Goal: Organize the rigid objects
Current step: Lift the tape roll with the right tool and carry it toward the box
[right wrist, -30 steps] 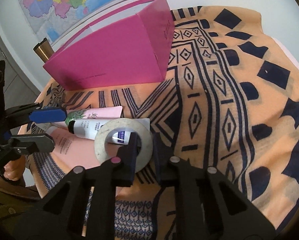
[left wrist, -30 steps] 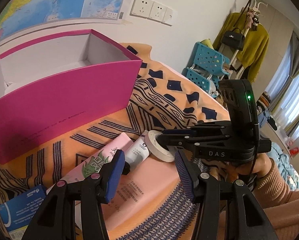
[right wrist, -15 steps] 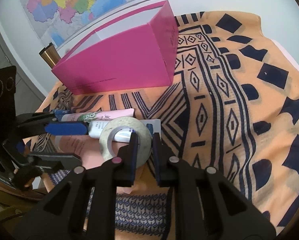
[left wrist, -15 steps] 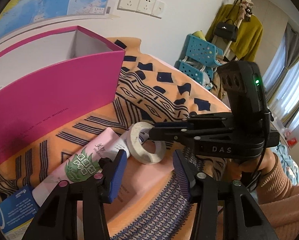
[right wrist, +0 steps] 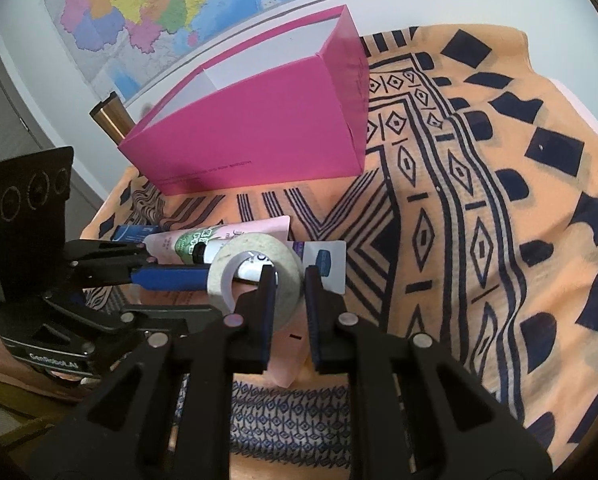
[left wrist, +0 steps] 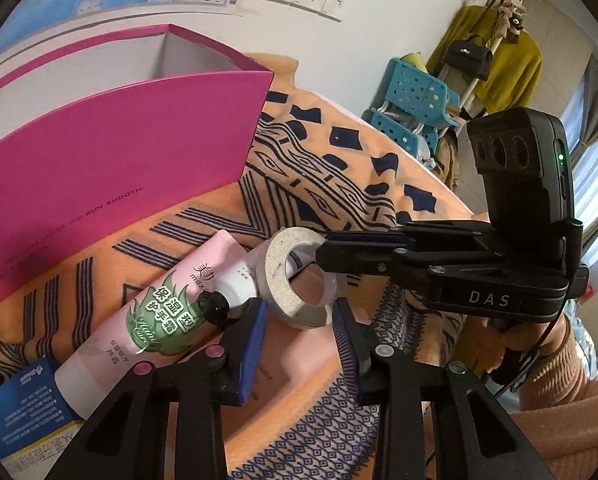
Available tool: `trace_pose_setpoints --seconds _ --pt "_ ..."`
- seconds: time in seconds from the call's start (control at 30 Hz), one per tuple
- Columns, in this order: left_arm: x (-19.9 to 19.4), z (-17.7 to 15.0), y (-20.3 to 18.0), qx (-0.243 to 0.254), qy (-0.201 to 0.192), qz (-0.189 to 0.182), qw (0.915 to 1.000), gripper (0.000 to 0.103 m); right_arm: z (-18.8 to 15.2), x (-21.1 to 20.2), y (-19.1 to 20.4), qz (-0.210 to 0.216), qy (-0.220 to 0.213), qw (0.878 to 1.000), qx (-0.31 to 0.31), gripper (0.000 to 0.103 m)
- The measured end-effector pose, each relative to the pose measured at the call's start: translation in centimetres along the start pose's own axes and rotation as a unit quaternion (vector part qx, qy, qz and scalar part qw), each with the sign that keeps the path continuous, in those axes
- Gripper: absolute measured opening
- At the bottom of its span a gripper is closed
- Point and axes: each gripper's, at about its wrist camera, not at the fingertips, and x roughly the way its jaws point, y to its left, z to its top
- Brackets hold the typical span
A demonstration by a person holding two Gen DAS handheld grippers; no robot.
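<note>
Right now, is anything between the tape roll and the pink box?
Nothing visible blocks it. The tape roll, held by the right gripper, has only bare cloth between it and the open pink box.

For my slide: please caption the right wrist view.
Right gripper pinches a tape roll near the pink box.

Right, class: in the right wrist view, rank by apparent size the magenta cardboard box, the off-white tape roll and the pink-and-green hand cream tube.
1. Magenta cardboard box, clearly largest.
2. and 3. Off-white tape roll and pink-and-green hand cream tube: unsure, because the roll is nearer the camera and hides part of the tube.
</note>
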Motion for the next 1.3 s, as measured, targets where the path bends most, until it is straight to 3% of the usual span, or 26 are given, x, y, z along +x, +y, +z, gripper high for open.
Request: trace_pose_setpoints --seconds 1.3 --pt "-4.7 2.3 0.5 0.003 -0.078 0.023 0.9967 0.034 3.6 -1.7 3.2 0.006 -0.050 0.998 -0.045 0.016"
